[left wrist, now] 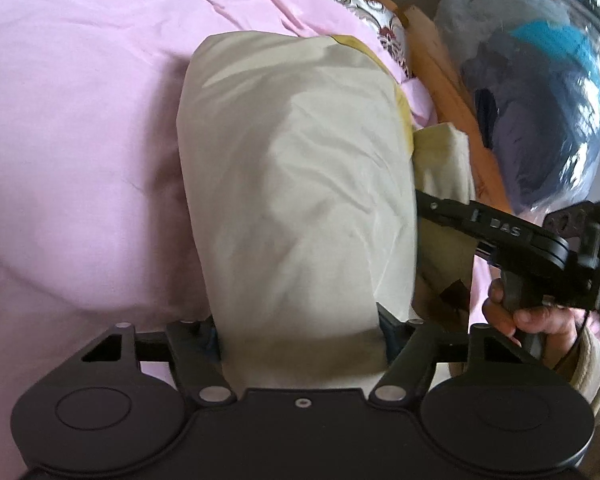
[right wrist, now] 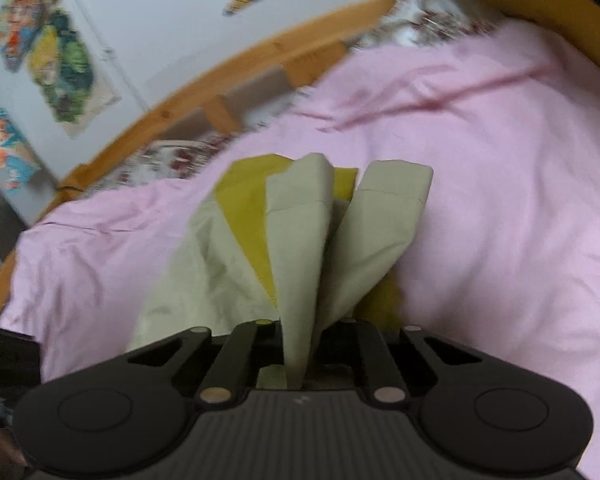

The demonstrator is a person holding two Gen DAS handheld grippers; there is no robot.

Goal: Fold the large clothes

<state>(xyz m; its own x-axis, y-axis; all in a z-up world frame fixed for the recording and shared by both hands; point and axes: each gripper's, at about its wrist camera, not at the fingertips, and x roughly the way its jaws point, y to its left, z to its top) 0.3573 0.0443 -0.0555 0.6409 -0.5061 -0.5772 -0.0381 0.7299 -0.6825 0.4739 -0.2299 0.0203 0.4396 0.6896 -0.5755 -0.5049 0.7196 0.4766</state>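
You have the garment (left wrist: 296,184) pinched in both tools, lifted over the pink sheet (left wrist: 80,120). Your left gripper (left wrist: 300,332) has its jaws pressed onto a wide bunch of beige cloth, which bulges straight out ahead of it. Your right gripper (right wrist: 300,344) clamps a narrow gathered fold, and from there the cloth fans forward in two hemmed flaps with yellow lining showing between them.

The relation that matters: the garment's long axis seems to run forward from both tools toward the wooden rail (right wrist: 204,92), and the far end sags onto the sheet. In the left view your right tool sits just beside the cloth's right edge, so the two grips are close together, with neither hand clearly nearer the free end. The next fold likely means carrying both grips forward over that far end.

The sheet is soft and wrinkled, so the cloth may drag. A patterned cover (right wrist: 172,160) edges the bed, a clear bag (left wrist: 540,92) of clothes stands past the rail, and posters (right wrist: 60,64) hang on the wall.
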